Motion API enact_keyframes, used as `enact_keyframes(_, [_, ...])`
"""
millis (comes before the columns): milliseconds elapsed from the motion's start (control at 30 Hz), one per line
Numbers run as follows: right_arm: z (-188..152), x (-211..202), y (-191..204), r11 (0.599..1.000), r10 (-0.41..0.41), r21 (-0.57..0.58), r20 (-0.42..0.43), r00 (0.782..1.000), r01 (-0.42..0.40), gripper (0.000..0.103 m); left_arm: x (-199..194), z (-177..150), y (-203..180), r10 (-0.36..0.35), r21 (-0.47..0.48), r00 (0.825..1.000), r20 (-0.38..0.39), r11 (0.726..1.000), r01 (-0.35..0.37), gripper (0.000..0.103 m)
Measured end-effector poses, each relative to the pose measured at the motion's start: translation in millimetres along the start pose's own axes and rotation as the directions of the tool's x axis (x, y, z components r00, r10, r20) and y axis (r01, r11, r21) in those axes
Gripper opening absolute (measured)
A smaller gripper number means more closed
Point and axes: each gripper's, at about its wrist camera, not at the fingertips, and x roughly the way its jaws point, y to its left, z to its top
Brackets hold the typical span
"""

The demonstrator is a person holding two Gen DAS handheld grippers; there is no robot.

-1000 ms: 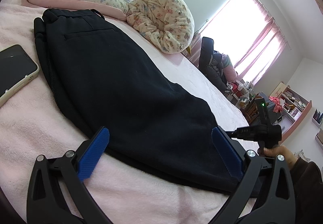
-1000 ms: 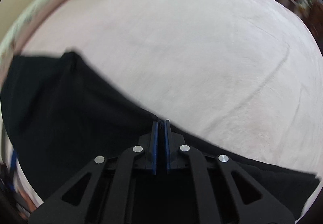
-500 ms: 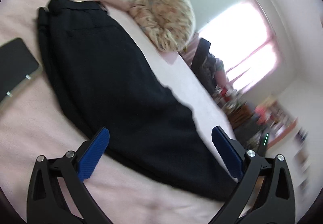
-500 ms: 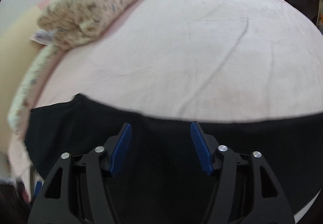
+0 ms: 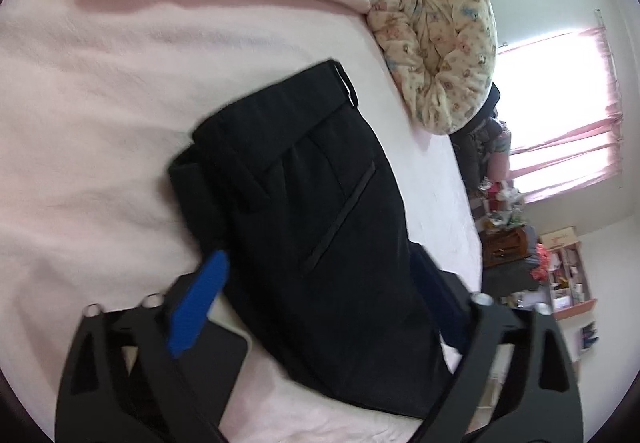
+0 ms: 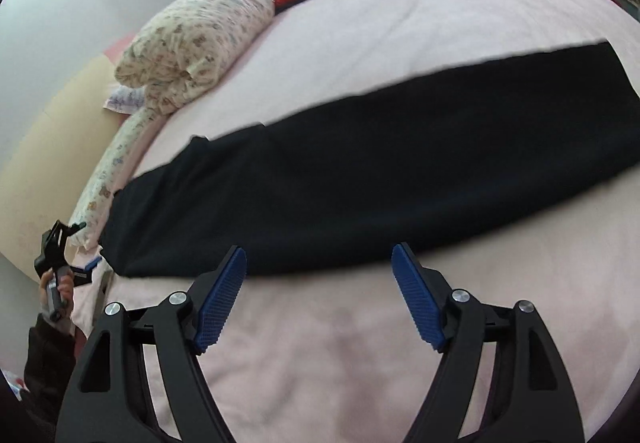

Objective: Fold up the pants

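Black pants [image 5: 320, 211] lie flat on the pink bed, folded lengthwise, waistband toward the pillows. In the right wrist view the pants [image 6: 380, 171] stretch as a long dark band across the bed. My left gripper [image 5: 320, 307] is open and empty, hovering over the waist end with the back pocket between its blue pads. My right gripper [image 6: 320, 295] is open and empty, just off the near edge of the legs, above bare blanket. The left gripper also shows in the right wrist view [image 6: 86, 267] at the far left, held by a hand.
A dark phone [image 5: 216, 367] lies on the pink blanket [image 5: 80, 123] under my left finger. Patterned pillows [image 5: 440, 39] sit at the head of the bed. Cluttered shelves [image 5: 560, 275] and a bright window stand beyond the bed's far side.
My right gripper has opened, let go of the pants leg and pulled back off it. My left gripper has swung from the leg end to the waist end, staying open.
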Motion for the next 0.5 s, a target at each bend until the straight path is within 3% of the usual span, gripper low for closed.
enact_keyframes(33, [-2.7,-0.6,-3.5,1.0,-0.011,0.004,-0.009,1.0,0.011,0.077,4.8,0.5,1.8,-0.019,-0.01,1.0,-0.013,1.0,0.019,0.08])
enact_keyframes(267, [-8.9,1.5,-8.1,1.0,0.001,0.031,-0.028,1.0,0.0,0.08,8.6,-5.0,6.3,0.051,-0.058,0.999,0.004,0.997,-0.051,0.08])
enact_keyframes(500, [-10.4,12.3,-0.2,0.999,0.028,0.019,-0.05,0.998,-0.027,0.081,19.7,-1.0,0.6,0.074,-0.065,0.997,-0.013,0.995,-0.075,0.082])
